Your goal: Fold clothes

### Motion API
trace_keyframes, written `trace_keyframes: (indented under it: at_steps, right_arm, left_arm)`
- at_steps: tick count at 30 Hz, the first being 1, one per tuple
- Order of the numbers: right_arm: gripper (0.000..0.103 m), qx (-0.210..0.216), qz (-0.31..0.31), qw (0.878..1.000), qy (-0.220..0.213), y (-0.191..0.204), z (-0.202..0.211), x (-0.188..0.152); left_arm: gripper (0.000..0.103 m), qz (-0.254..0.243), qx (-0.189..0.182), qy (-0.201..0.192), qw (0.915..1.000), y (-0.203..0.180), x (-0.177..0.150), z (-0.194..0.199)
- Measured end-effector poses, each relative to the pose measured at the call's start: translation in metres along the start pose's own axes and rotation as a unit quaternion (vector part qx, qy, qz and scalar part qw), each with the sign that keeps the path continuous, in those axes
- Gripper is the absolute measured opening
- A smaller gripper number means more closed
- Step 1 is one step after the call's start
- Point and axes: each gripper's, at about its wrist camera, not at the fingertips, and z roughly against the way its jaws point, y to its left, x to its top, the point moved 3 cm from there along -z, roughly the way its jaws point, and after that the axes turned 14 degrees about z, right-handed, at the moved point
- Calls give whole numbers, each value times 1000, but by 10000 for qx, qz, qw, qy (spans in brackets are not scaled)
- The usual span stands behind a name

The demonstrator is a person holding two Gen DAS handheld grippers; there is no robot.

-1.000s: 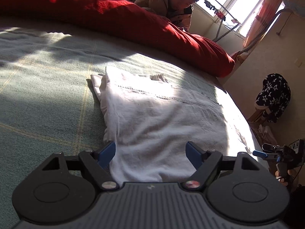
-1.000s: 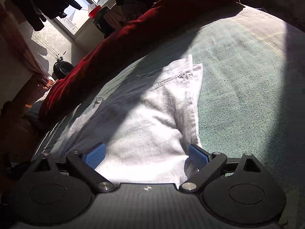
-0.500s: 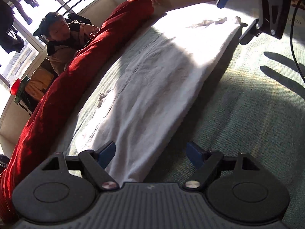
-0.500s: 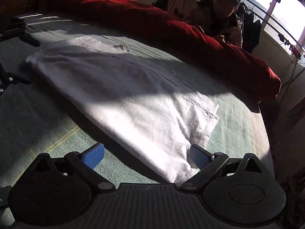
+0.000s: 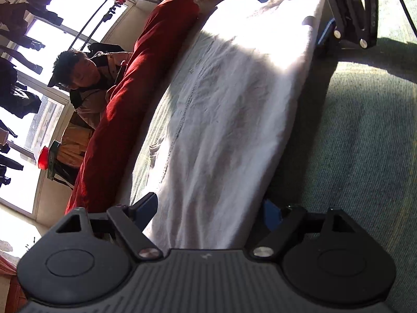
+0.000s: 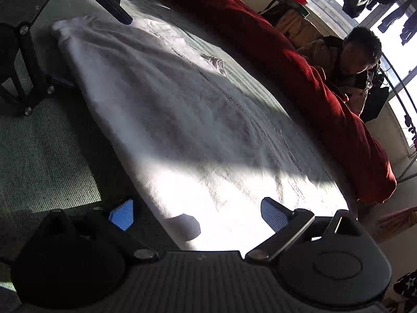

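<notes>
Your left gripper [image 5: 208, 210] and right gripper [image 6: 198, 214] each sit wide open at opposite ends of the white garment [image 5: 234, 109], gripping nothing.

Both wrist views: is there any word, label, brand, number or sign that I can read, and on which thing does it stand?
None can be read.
White garment: stitching only, no print.
Left tongs and right tongs: a small pale mark on each body, too small to read.
Red quilt: plain.
</notes>
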Motion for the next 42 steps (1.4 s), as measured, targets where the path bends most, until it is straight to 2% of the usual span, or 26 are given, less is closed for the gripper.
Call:
trace_keyframes:
  at_steps: [5,8,12,17,20,25,27,30,34,36,38,42]
  right_arm:
    - [99,-419,99,9980,464,-14,2,-40]
    - [99,-585,258,9967,507,-13,3,-52]
    - [95,-645,393,9970,187,-6,-4,-27]
    - [95,-655,475,9965,-188,-2,-17,8]
    - [96,-677,456,9962,-295,-8,-26,13]
    - [96,-860,285,9958,-91,-18,-19,-24]
    - [96,-878,181,9960,-62,-22,-18,-33]
    - [96,-969,163,9951,-78,-24,-27,-24]
    - [95,-1107,195,9935,-162,-24,-39,-8]
    - [90,-1035,129,9943,-206,-23,-36,-8]
    - [81,-1014,91,9945,-233,-21,-33,-9]
    - [79,-1219,309,9918,-215,-14,-37,-2]
  left_arm:
    - [84,3,373,283,9989,18,-29,-1]
    - [84,142,414,311,9986,25,-32,-4]
    - [83,-10,468,91,9989,17,-16,-13]
    - [83,70,341,-94,9994,13,10,-29]
    - [84,183,279,-108,9994,18,7,-31]
    - [85,331,425,35,9985,35,-21,-24]
    - [86,364,462,52,9983,37,-20,-28]
    - [86,277,579,-44,9979,31,-8,-38]
    - [86,375,546,-51,9978,31,1,-46]
    - [85,471,508,-68,9976,33,-1,-44]
    - [85,535,524,-91,9971,34,-2,-43]
    - [85,514,546,-92,9971,31,2,-47]
